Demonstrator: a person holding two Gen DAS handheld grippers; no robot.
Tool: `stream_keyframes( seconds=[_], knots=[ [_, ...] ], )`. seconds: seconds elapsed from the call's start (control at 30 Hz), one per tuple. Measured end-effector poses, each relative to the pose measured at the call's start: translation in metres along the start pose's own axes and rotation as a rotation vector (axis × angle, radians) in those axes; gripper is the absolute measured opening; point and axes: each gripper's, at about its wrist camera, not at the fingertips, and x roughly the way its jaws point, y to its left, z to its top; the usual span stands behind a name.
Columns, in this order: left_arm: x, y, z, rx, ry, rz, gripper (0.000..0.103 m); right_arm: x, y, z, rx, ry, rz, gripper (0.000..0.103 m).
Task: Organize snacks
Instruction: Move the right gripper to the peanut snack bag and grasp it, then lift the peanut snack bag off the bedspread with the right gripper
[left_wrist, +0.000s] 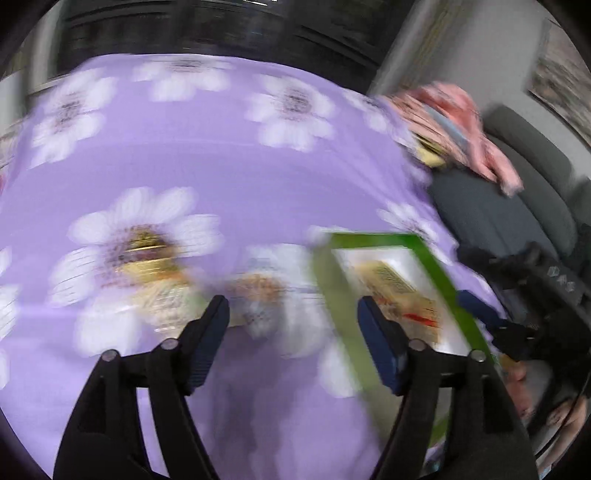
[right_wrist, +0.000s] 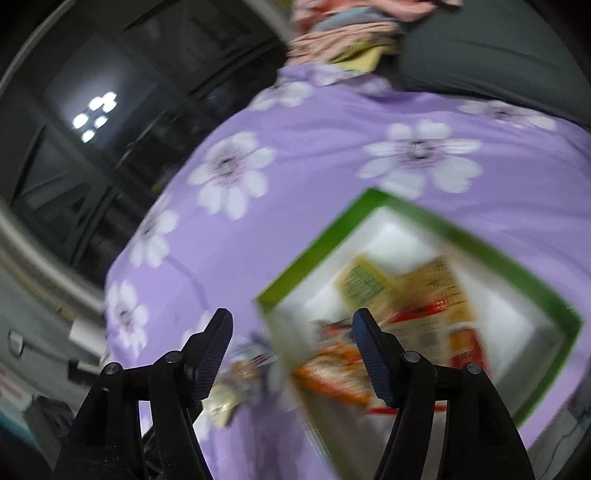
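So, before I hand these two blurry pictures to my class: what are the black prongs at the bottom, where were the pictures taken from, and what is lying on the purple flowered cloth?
No robot is at work here: a person carries a hand-held gripper in each hand, each with its own camera looking forward along its two fingers. The left gripper and the right gripper both show open jaws with nothing between them. Below lies a purple cloth with white flowers. On it stands a green-rimmed box holding several snack packets. More snack packets lie loose on the cloth beside the box. Everything is smeared by motion, so no labels can be read. Nothing is held.
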Motion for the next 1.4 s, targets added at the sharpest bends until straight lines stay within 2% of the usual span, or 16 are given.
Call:
stream_keyframes(
  seconds=[0.1,0.23,0.37,0.5,0.6,0.73,0.87,0.93,1.03,1.2,1.3,1.4],
  knots=[
    [-0.028,0.048,-0.011,-0.097,-0.042,0.109,0.078,0.016,0.03,-0.011,-0.063,0.062,0.053,0.071],
    [-0.047,0.089,-0.03,-0.177,-0.076,0.145,0.083,0.053,0.067,-0.035,-0.141,0.19,0.086,0.071],
    [-0.04,0.119,-0.048,-0.259,-0.094,0.173,0.083,0.103,0.088,-0.064,-0.195,0.303,0.011,0.071],
    [-0.027,0.137,-0.054,-0.323,-0.031,0.154,0.083,0.138,0.092,-0.078,-0.216,0.318,-0.075,0.071],
    [-0.013,0.139,-0.054,-0.347,0.032,0.118,0.083,0.151,0.094,-0.082,-0.277,0.276,-0.164,0.071],
    [-0.014,0.128,-0.053,-0.302,0.026,0.142,0.083,0.165,0.083,-0.08,-0.246,0.298,-0.175,0.071],
    [-0.013,0.127,-0.053,-0.253,0.008,0.19,0.083,0.178,0.076,-0.08,-0.247,0.301,-0.246,0.071],
    [-0.011,0.129,-0.054,-0.251,0.013,0.205,0.083,0.184,0.07,-0.08,-0.209,0.33,-0.189,0.07],
    [-0.008,0.132,-0.054,-0.261,0.025,0.196,0.083,0.185,0.067,-0.082,-0.186,0.342,-0.131,0.052],
    [-0.01,0.133,-0.054,-0.248,0.015,0.225,0.083,0.17,0.075,-0.087,-0.224,0.327,-0.13,0.046],
    [-0.011,0.138,-0.053,-0.259,0.012,0.236,0.083,0.154,0.084,-0.09,-0.246,0.312,-0.083,0.045],
    [-0.013,0.145,-0.052,-0.307,0.017,0.196,0.083,0.137,0.106,-0.102,-0.357,0.334,-0.047,0.045]
  ],
)
